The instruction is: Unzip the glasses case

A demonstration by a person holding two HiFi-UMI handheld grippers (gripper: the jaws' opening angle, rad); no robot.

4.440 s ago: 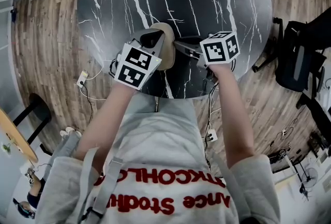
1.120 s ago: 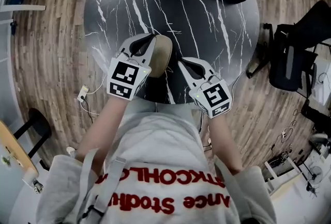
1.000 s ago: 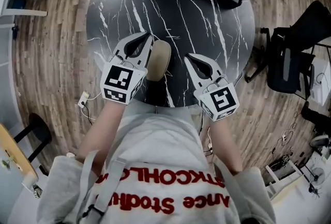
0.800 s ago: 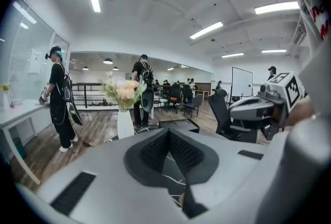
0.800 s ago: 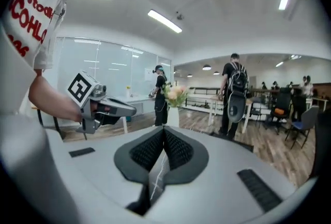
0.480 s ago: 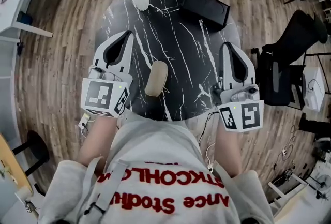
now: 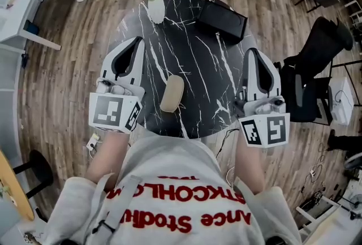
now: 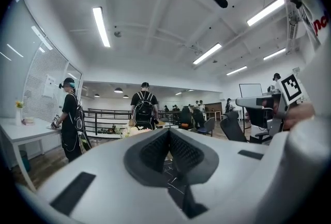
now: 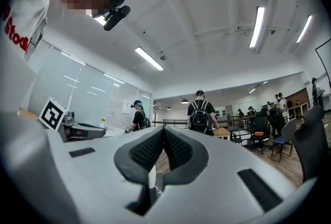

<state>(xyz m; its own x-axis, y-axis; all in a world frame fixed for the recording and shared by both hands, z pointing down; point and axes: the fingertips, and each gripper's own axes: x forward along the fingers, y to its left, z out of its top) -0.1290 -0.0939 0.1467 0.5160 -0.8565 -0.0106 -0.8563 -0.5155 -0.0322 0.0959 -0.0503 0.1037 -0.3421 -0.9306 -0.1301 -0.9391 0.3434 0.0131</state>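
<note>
fingers [image 8: 153, 151] of the left gripper [image 7: 137, 40] are pressed together on nothing. right gripper [image 7: 252, 50] is the same: pads meeting, empty. both point level out into the room, up off the worktop [image 7: 198, 63], touching nothing. black box [image 7: 222, 20] sits well beyond the right fingers, vase [image 7: 155, 9] beyond the left ones. glasses case [image 7: 172, 93] lies flat on the worktop between the two sets of fingers, nearer the left, back from the tips toward the person, near the front edge. its long axis runs near-to-far, far end leaning slightly toward the right fingers. small tab [image 7: 182, 105] at its near right side is probably the zip pull. can't tell if the zip is open. my read: no step in hand. if it's not done, left fingers go down to pin the case, and the right ones pinch the pull and run it along the seam.
</note>
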